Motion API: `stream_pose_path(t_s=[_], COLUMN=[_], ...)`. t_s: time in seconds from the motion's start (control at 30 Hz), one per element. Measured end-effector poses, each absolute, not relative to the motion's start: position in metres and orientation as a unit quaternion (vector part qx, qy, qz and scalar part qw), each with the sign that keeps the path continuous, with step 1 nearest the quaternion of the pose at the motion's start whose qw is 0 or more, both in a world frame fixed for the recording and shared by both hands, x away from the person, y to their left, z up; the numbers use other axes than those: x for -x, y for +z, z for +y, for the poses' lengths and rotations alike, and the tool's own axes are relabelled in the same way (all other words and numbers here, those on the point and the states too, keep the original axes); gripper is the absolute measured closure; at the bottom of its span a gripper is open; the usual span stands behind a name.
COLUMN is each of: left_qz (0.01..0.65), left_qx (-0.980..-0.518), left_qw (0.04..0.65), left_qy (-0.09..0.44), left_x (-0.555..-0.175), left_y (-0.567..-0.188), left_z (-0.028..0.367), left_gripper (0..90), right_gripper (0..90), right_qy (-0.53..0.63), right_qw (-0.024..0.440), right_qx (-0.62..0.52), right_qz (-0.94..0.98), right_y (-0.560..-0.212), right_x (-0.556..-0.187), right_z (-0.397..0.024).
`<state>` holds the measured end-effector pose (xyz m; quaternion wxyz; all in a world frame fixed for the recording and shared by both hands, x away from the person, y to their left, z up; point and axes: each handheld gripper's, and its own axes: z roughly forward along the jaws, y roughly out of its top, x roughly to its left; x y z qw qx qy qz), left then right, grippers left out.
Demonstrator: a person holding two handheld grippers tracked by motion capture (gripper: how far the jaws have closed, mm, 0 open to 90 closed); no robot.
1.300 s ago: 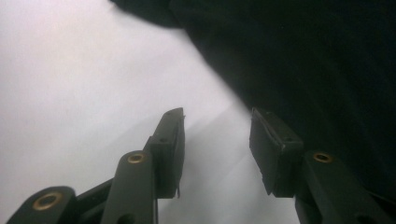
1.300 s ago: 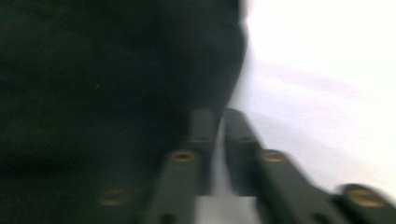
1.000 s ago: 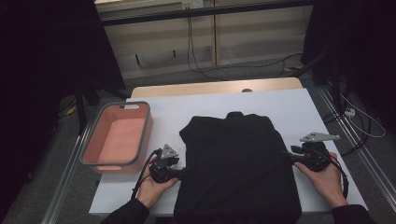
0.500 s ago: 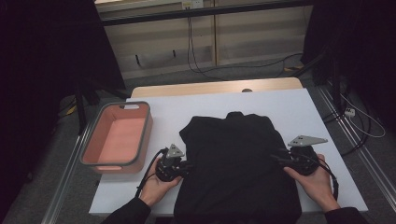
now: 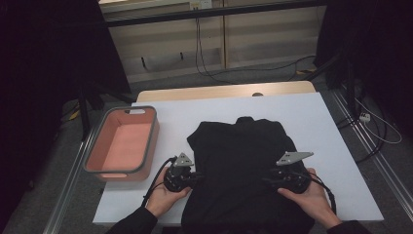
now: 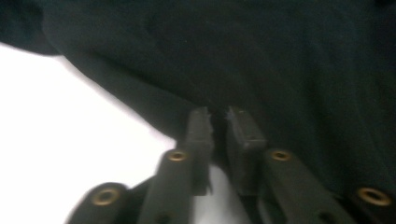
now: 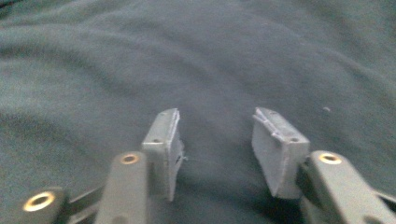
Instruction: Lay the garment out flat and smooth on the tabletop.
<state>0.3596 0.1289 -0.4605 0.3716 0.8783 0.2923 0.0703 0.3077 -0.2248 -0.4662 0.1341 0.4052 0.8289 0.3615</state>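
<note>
A black garment (image 5: 243,161) lies spread on the white table (image 5: 326,122), collar toward the far side. My left gripper (image 5: 197,178) is at the garment's left edge. In the left gripper view its jaws (image 6: 218,116) have just been closing and now pinch the dark fabric edge (image 6: 280,60), with white table (image 6: 70,130) beside them. My right gripper (image 5: 267,180) lies over the garment's right part, pointing inward. In the right gripper view its jaws (image 7: 215,126) have just been opening and stand apart above the cloth (image 7: 187,56), with nothing between them.
A pink tray with a grey rim (image 5: 152,141) stands at the table's left, close to my left hand. Bare white table lies beyond and right of the garment. Cables run across the floor behind the table and at the right.
My right gripper has slid left from the garment's right edge onto the cloth. My left gripper has edged right onto the garment's left edge.
</note>
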Motion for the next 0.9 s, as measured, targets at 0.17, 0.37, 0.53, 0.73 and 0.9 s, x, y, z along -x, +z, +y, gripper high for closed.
stream_pose_path(t_s=[0.17, 0.37, 0.53, 0.73, 0.9], left_qz=[0.311, 0.341, 0.357, 0.331, 0.305], left_qx=[-0.876, -0.871, -0.864, -0.856, -0.866], left_qw=[0.362, 0.343, 0.341, 0.387, 0.389], left_qy=[0.070, 0.086, 0.096, 0.092, 0.077], left_x=[-0.360, -0.356, -0.351, -0.346, -0.343], left_y=[-0.458, -0.454, -0.449, -0.444, -0.446], left_z=[0.136, 0.161, 0.172, 0.179, 0.162], left_gripper=[90.0, 90.0, 90.0, 88.3, 72.2], right_gripper=[49.2, 49.2, 49.2, 50.3, 52.3], right_qy=[0.359, 0.357, 0.353, 0.346, 0.369], right_qw=[0.141, 0.143, 0.147, 0.150, 0.154], right_qx=[-0.394, -0.390, -0.389, -0.390, -0.396], right_qz=[0.834, 0.837, 0.838, 0.840, 0.827], right_y=[-0.467, -0.467, -0.467, -0.466, -0.460], right_x=[-0.306, -0.306, -0.305, -0.305, -0.304], right_z=[-0.222, -0.221, -0.220, -0.220, -0.225])
